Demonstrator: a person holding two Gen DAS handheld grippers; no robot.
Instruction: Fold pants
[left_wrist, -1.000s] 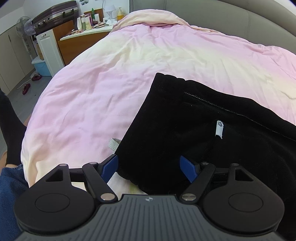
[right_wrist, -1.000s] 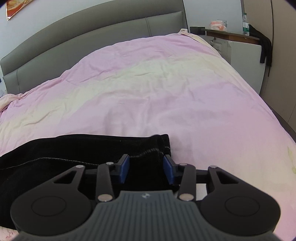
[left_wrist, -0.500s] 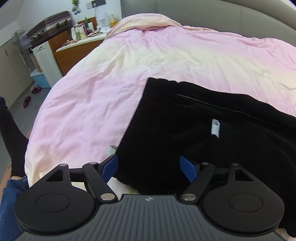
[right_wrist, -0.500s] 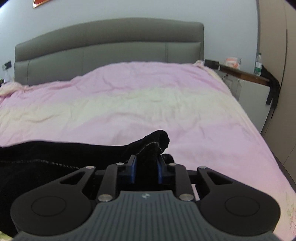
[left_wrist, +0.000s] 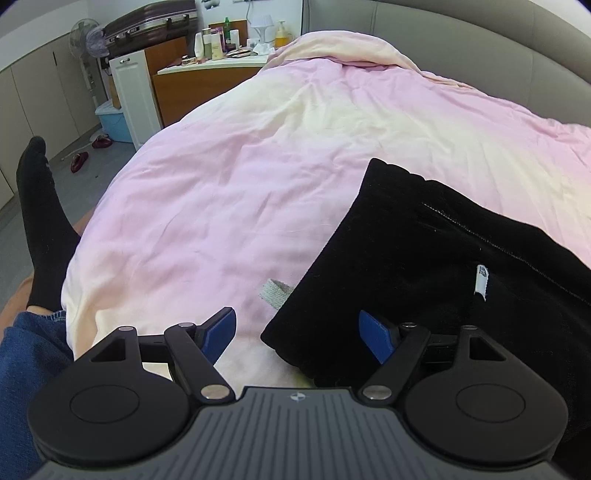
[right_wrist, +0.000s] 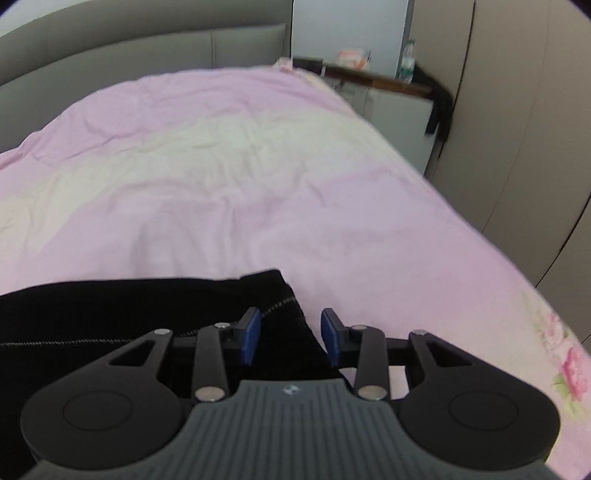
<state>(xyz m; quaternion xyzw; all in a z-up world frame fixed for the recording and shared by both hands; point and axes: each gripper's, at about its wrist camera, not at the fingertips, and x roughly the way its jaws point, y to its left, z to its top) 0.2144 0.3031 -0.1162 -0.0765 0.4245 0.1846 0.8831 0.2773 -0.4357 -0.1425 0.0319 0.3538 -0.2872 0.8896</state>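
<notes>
Left wrist view: my left tongs (left_wrist: 297, 332) gape wide, gripping nothing. The black pants (left_wrist: 443, 266) sprawl on the pink bed cover (left_wrist: 258, 166) from 3 to 5 o'clock, velvety, a pale stitched seam running across, a small white tag (left_wrist: 481, 280) showing, and a grey drawstring (left_wrist: 273, 293) poking out at the near corner between my pads.

Right wrist view: my right tongs (right_wrist: 290, 338) are opening, blue pads off the cloth. The pants (right_wrist: 129, 314) lie flat from 9 to 6 o'clock, their corner edge sitting between the pads.
</notes>
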